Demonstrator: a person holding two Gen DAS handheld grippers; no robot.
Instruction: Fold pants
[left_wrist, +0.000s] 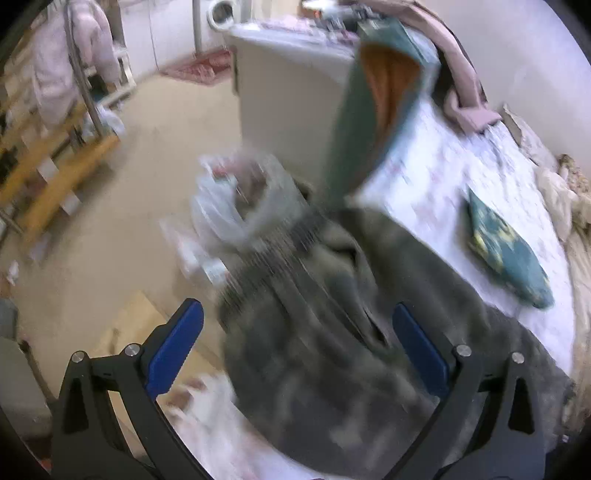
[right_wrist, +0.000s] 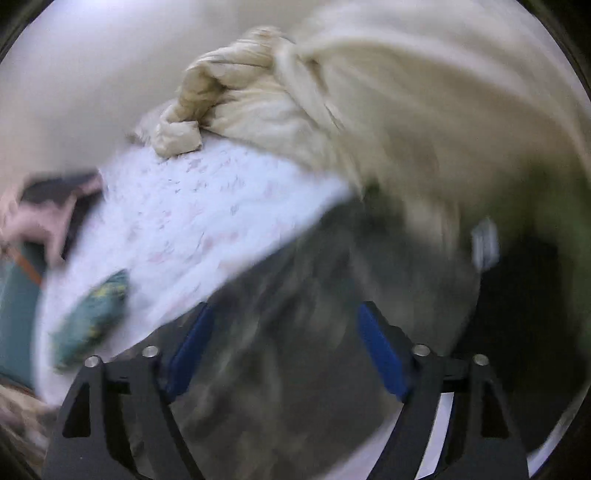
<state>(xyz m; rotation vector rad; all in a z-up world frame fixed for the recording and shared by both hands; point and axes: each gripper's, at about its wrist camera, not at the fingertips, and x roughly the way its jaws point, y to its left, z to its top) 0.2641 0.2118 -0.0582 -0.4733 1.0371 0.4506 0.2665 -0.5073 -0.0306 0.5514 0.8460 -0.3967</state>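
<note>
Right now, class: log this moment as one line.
left gripper: open | right gripper: open | pants: on bed, unheld

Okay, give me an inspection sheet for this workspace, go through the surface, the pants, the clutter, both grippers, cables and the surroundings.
Surface: bed sheet, white with a faint pink print.
Job's things: grey pants lying rumpled at the bed's edge, blurred.
Clutter: teal patterned cloth on the sheet; beige duvet bunched up beyond it.
Grippers: left gripper open above the pants; right gripper open above the pants, nothing clamped.
Cables: nothing seen.
Surroundings: washing machine, wooden rack, clear plastic bag on the floor.
</note>
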